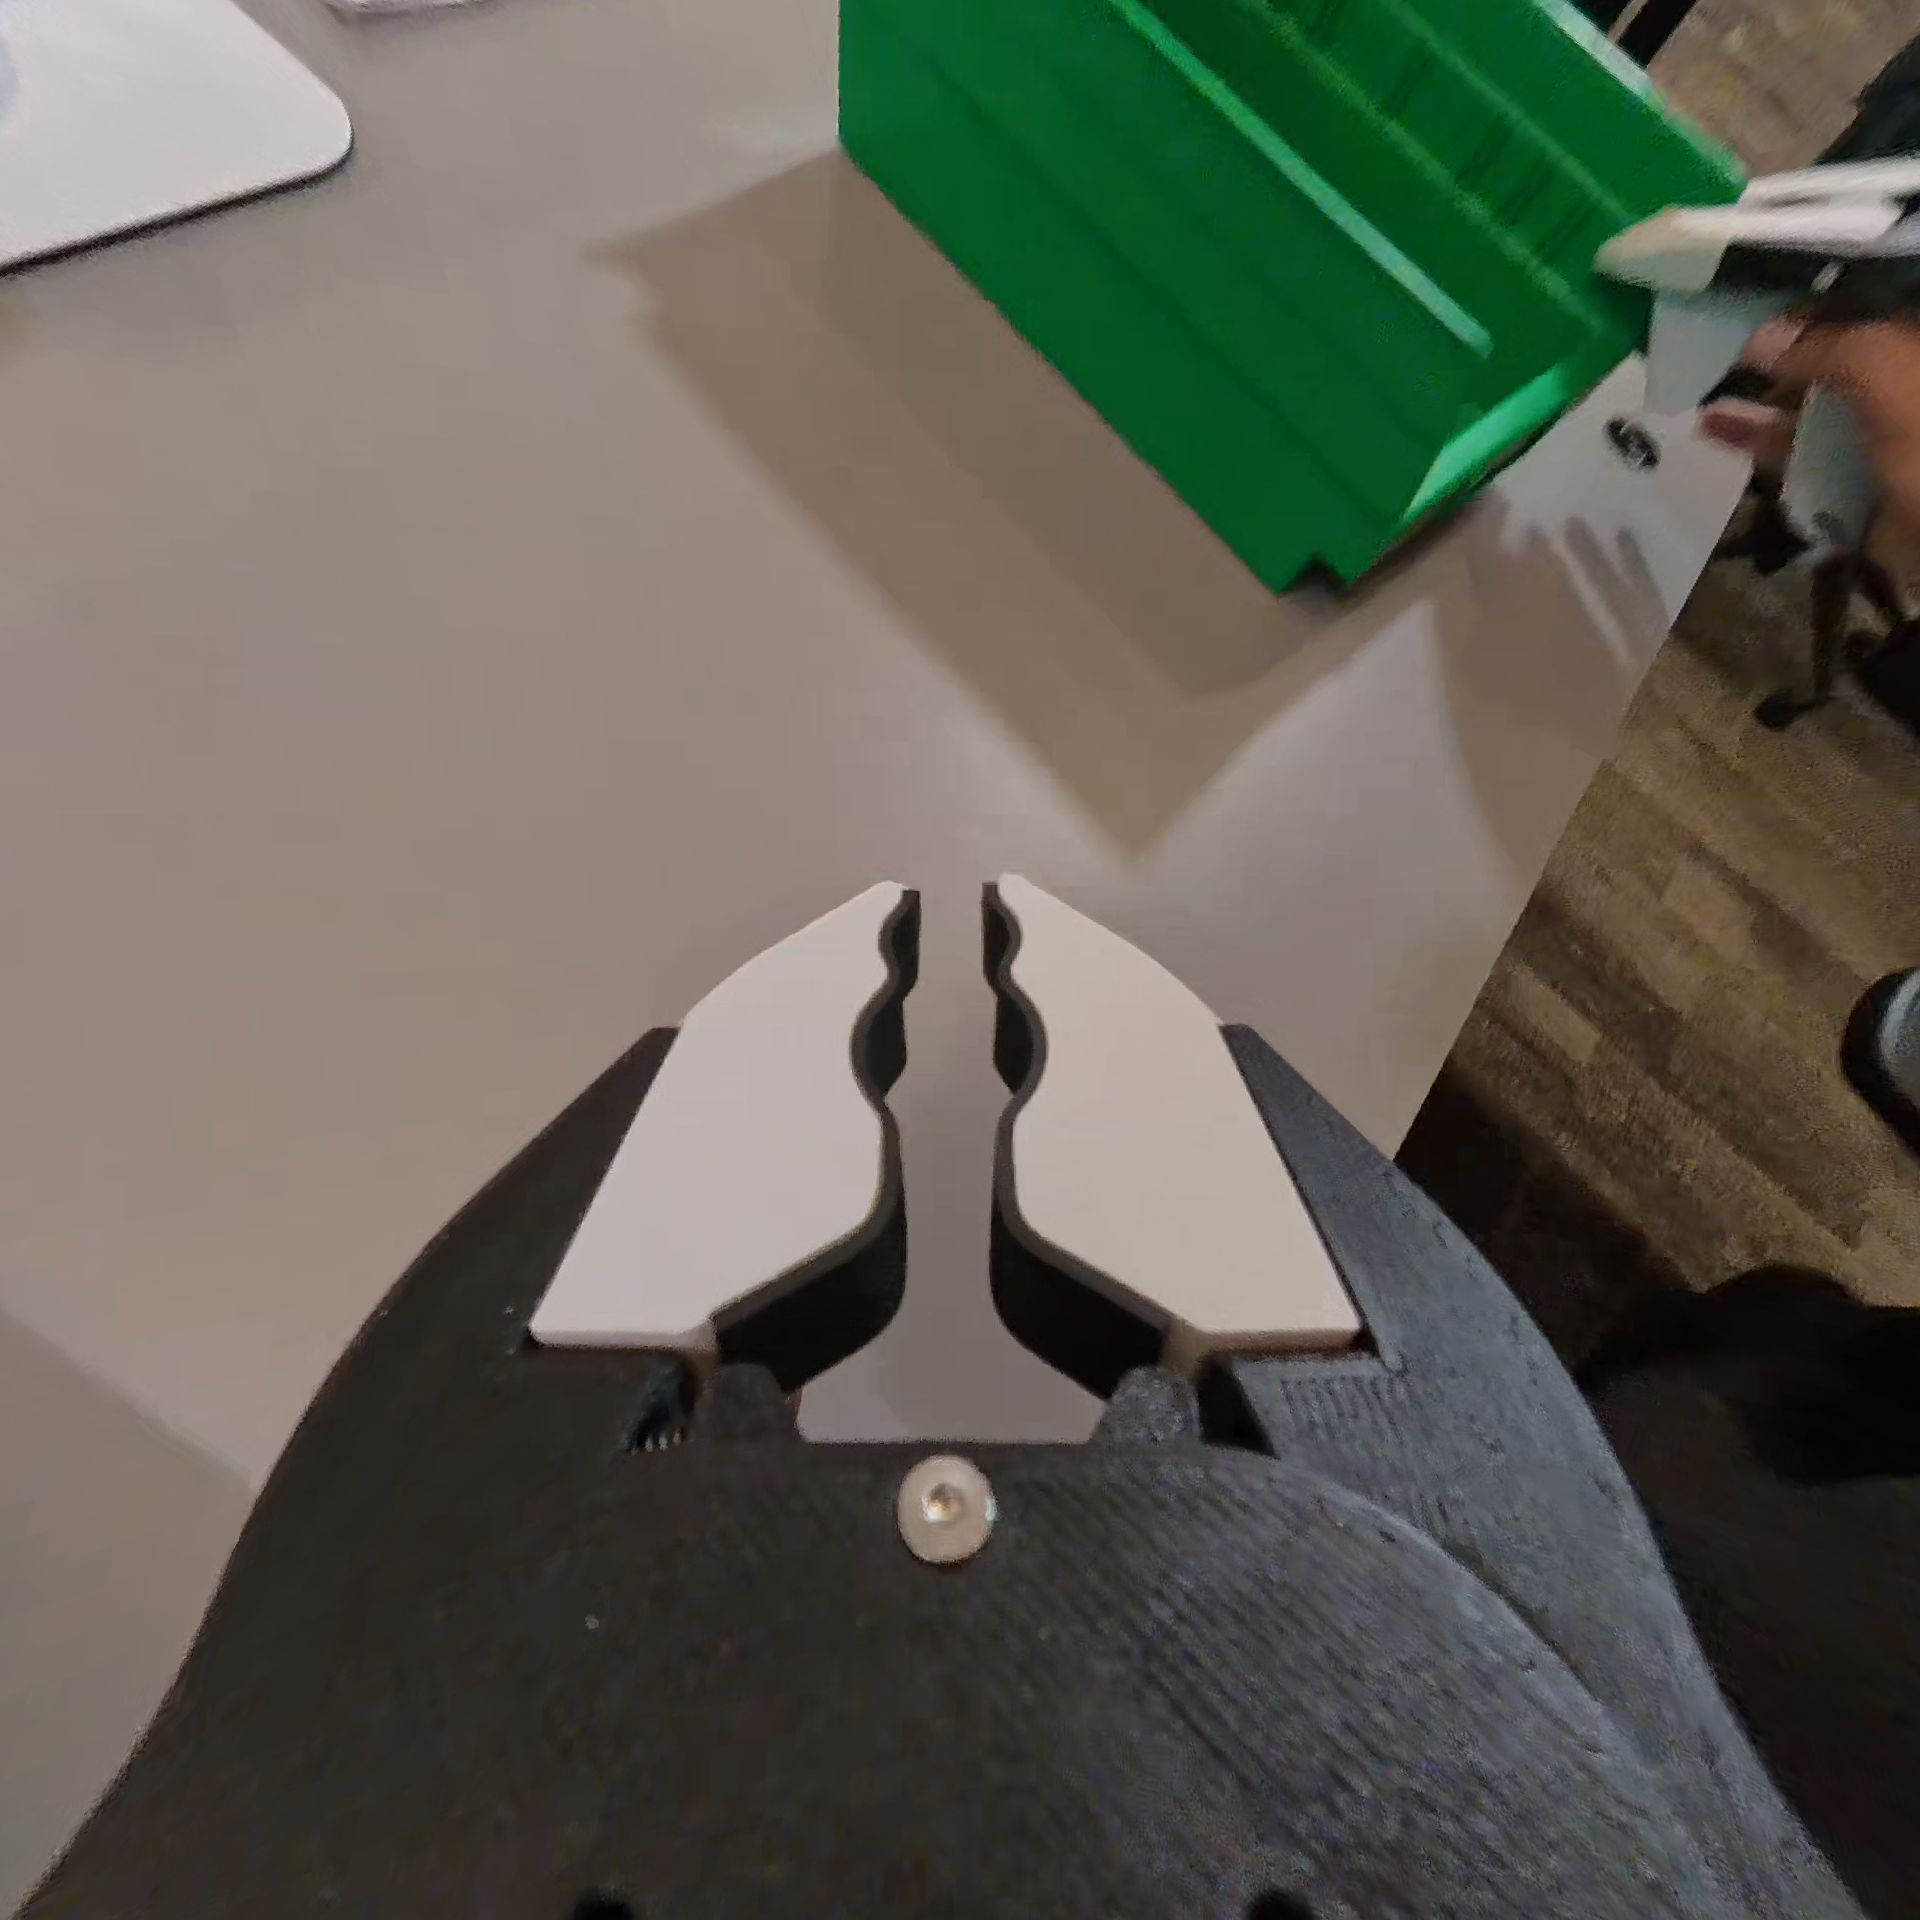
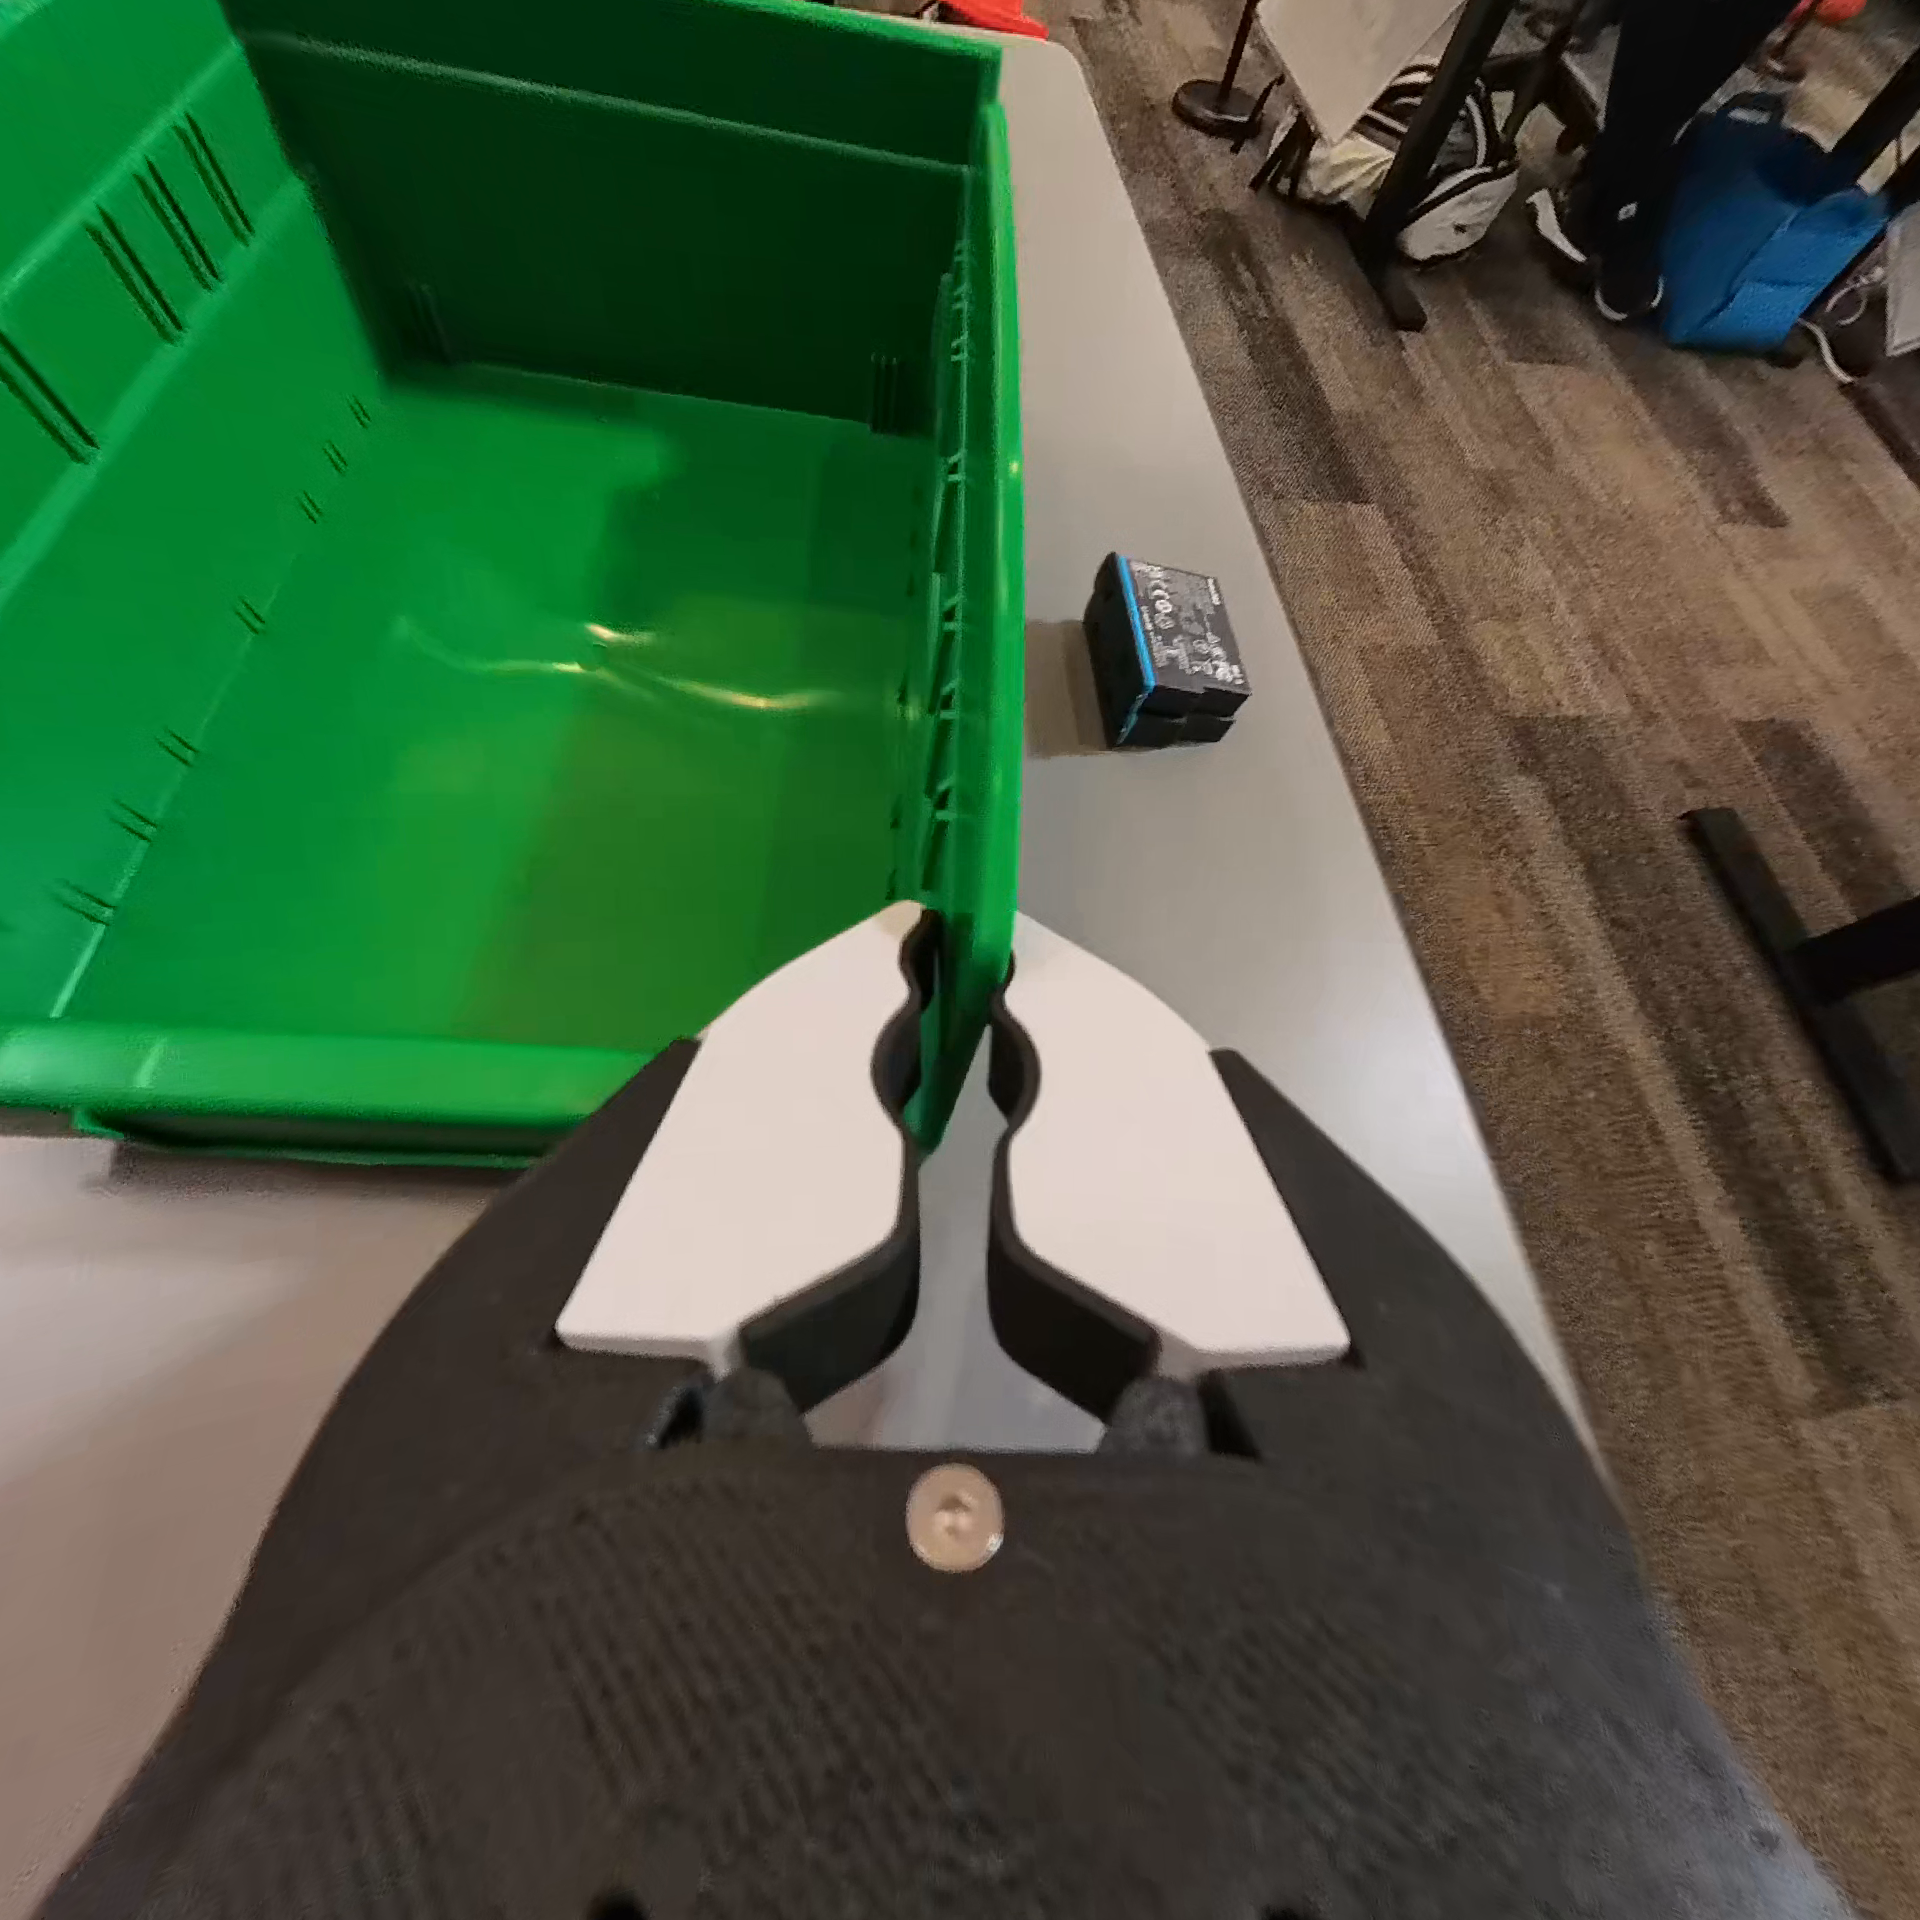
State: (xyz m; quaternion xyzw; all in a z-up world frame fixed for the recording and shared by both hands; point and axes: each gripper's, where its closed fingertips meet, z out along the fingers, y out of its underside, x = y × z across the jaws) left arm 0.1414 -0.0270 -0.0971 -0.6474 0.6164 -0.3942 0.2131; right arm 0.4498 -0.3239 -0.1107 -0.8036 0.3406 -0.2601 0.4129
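A: Bin (image 2: 499, 644) sits on the grey table (image 2: 1174, 935), green and with nothing in it, its right wall near the table's right edge. The right gripper (image 2: 961, 961) is clamped on that wall's near corner, one finger inside, one outside.

B: And the left gripper (image 1: 951, 894)?

A: It hovers over bare table well short of the bin, fingers nearly together with only a narrow slit between them, nothing in it.

B: What could go wrong?

A: I'd judge the grip thin: only the fingertips (image 2: 1081, 997) bite a slim plastic wall at one corner. Any pull could twist the bin about that corner or let the wall slip out.

B: Anything in the way?

A: A small black battery (image 2: 1164, 655) lies just beside the right wall, between bin and table edge. A swing that way could push it off onto the floor (image 2: 1558, 727).

B: Room?

A: Little on the right, with the edge close. On the left there is open table out to a white stand base (image 1: 145, 114) at the far corner.
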